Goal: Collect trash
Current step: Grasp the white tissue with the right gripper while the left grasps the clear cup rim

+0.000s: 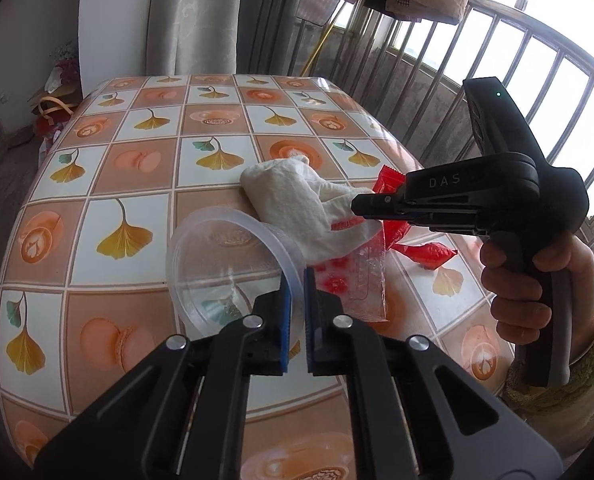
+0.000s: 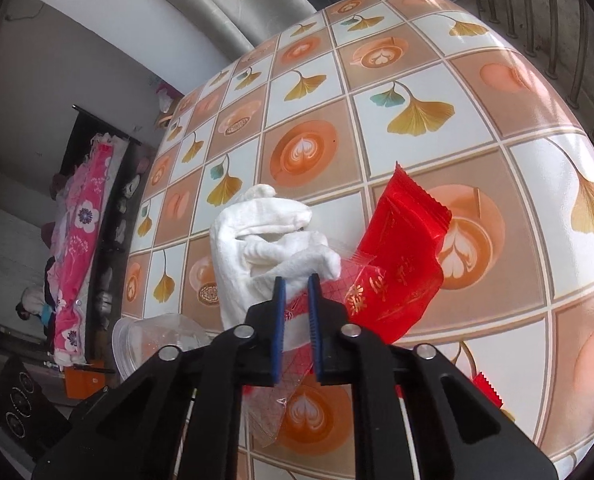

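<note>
In the left wrist view, the left tool [image 1: 297,280] is closed on the rim of a clear plastic cup [image 1: 233,268], which lies on its side on the tabletop [image 1: 109,168] with its mouth toward the camera. Behind the cup lies a crumpled white tissue [image 1: 293,204], and to its right there are red wrappers [image 1: 429,254] and a clear plastic wrapper with red print [image 1: 357,280]. The right tool [image 1: 363,204], held by a hand [image 1: 537,280], reaches in from the right and is closed at the tissue's edge. In the right wrist view, the right tool [image 2: 296,284] is closed on the clear wrapper [image 2: 293,360], touching the white tissue [image 2: 265,236]. A red wrapper [image 2: 401,248] leans just to the right, and the clear cup [image 2: 153,340] lies at the lower left.
</note>
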The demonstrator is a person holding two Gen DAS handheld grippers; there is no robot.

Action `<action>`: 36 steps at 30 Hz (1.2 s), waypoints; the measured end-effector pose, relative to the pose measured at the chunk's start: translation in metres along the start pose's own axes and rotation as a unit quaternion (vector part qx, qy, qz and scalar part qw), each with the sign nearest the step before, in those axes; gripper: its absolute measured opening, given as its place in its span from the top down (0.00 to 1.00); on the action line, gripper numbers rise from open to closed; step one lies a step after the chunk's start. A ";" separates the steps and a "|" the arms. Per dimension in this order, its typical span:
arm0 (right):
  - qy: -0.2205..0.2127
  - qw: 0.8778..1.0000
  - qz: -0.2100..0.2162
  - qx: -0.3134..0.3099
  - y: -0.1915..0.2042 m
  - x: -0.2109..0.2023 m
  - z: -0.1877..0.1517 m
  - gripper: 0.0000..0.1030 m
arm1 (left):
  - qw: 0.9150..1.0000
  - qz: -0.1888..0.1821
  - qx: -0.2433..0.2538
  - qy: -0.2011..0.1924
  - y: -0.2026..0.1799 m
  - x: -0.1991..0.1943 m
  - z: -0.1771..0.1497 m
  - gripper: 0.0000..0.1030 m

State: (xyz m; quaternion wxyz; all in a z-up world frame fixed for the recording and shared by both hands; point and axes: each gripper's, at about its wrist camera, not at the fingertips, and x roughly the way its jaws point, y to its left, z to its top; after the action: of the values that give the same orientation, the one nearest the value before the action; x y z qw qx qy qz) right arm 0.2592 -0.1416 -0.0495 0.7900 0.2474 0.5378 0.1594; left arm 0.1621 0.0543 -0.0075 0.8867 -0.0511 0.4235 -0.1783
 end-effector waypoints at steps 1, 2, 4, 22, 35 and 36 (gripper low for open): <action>-0.004 1.000 0.010 -0.003 0.002 -0.003 0.000 0.95 | 1.000 -0.001 0.000 -0.002 0.000 -0.001 0.000 0.96; -0.010 1.000 0.018 -0.008 0.004 -0.007 0.000 0.95 | 1.000 -0.001 0.000 -0.004 0.000 -0.002 0.000 0.96; -0.027 0.999 0.035 -0.025 0.011 -0.017 -0.001 0.96 | 1.000 -0.001 0.000 -0.010 0.001 -0.004 0.001 0.96; 0.008 0.982 -0.066 -0.175 0.061 0.026 0.017 0.55 | 1.000 0.012 -0.001 -0.024 0.007 -0.014 0.000 0.96; -0.030 0.972 -0.051 -0.228 0.074 0.014 0.009 0.97 | 0.999 0.010 -0.011 -0.030 0.018 -0.013 0.001 0.96; -0.038 0.971 -0.045 -0.230 0.076 0.009 0.009 0.97 | 0.999 0.010 -0.011 -0.032 0.018 -0.014 0.002 0.96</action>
State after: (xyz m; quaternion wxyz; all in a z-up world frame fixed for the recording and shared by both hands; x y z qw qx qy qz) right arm 0.2723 -0.0756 -0.0110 0.8520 0.0401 0.4669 0.2335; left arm 0.1605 0.0760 -0.0007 0.9010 -0.0628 0.3971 -0.1633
